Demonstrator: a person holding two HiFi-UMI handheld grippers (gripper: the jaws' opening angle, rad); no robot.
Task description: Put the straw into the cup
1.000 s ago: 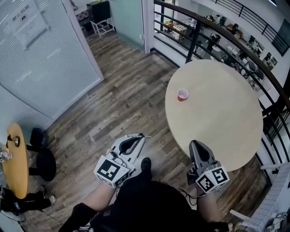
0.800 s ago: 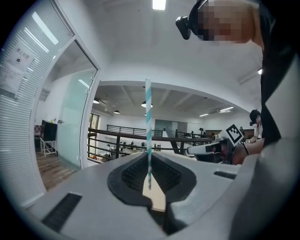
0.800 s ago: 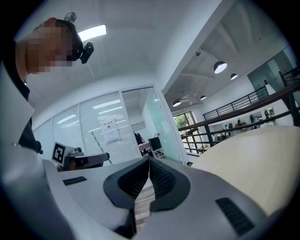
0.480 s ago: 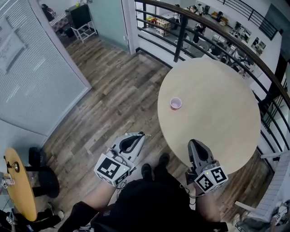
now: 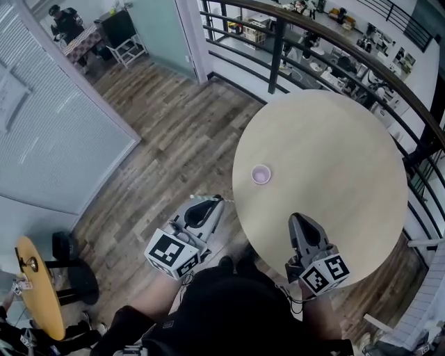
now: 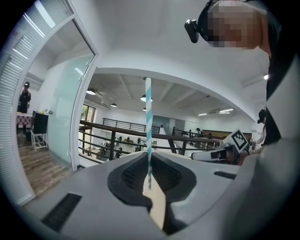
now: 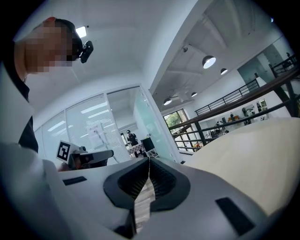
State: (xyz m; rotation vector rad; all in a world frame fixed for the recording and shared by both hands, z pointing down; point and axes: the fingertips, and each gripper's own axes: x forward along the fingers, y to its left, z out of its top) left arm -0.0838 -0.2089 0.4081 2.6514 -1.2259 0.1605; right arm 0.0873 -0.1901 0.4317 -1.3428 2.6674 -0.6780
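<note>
A small pink cup point(image 5: 261, 174) stands upright near the left edge of the round beige table point(image 5: 334, 160). My left gripper point(image 5: 206, 206) hangs over the wooden floor, just left of the table's edge and short of the cup. It is shut on a blue-and-white striped straw point(image 6: 148, 122), which stands upright from the jaws point(image 6: 149, 164). Over the table's near edge, my right gripper point(image 5: 300, 224) is shut with nothing in it point(image 7: 149, 161). Both grippers point roughly level toward the table.
A dark metal railing point(image 5: 306, 42) curves behind the table. A glass partition point(image 5: 49, 118) and wooden floor point(image 5: 167, 139) lie to the left. A small yellow table point(image 5: 35, 285) and black stool point(image 5: 76, 278) stand at the lower left. A person point(image 5: 66, 21) is far off.
The view has closed in on the table: the cup and table edge have shifted nearer to both grippers. The grippers keep their pose, the left still shut on the straw.
</note>
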